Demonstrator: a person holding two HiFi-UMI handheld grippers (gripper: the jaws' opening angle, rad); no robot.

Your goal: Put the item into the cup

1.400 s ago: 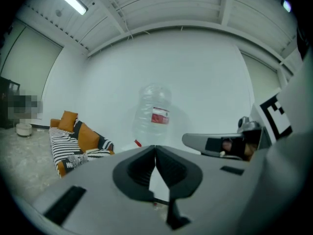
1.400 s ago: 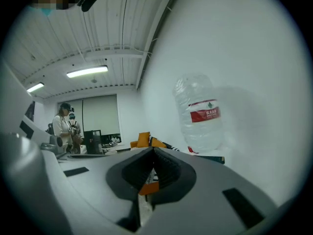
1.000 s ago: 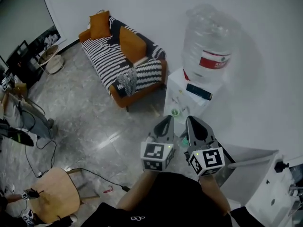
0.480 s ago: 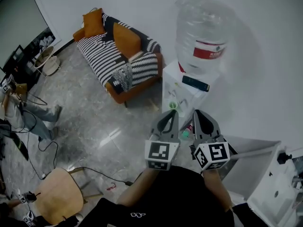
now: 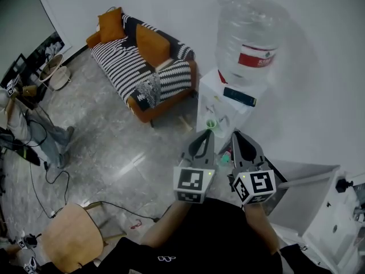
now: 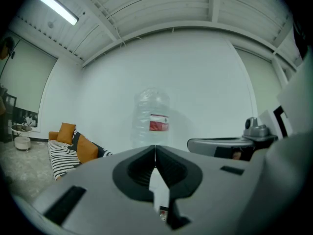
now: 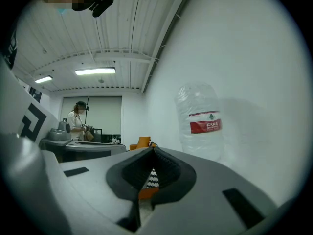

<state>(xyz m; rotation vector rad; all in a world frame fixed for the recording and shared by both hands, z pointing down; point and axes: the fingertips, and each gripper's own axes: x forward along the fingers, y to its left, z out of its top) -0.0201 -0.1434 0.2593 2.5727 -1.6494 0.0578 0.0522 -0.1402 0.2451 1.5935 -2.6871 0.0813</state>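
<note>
A small green cup (image 5: pixel 211 124) stands on the front ledge of a white water dispenser (image 5: pixel 219 110). A dark flat item (image 5: pixel 239 96) lies on the dispenser's top, beside the big clear water bottle (image 5: pixel 248 36). My left gripper (image 5: pixel 205 135) is shut and empty, its tip just below the cup. My right gripper (image 5: pixel 237 136) is shut and empty beside it, to the right. In the left gripper view the gripper (image 6: pixel 155 150) points at the bottle (image 6: pixel 152 116). In the right gripper view the gripper (image 7: pixel 154 151) has the bottle (image 7: pixel 200 124) to its right.
A striped sofa (image 5: pixel 142 67) with orange cushions stands at the back left. A wooden chair (image 5: pixel 71 238) and floor cables (image 5: pixel 114 207) are at the lower left. White furniture (image 5: pixel 331 221) is at the right. A person (image 7: pixel 76 121) stands far off.
The head view has shifted a little, and both grippers have edged slightly closer to the dispenser. They stay shut, side by side.
</note>
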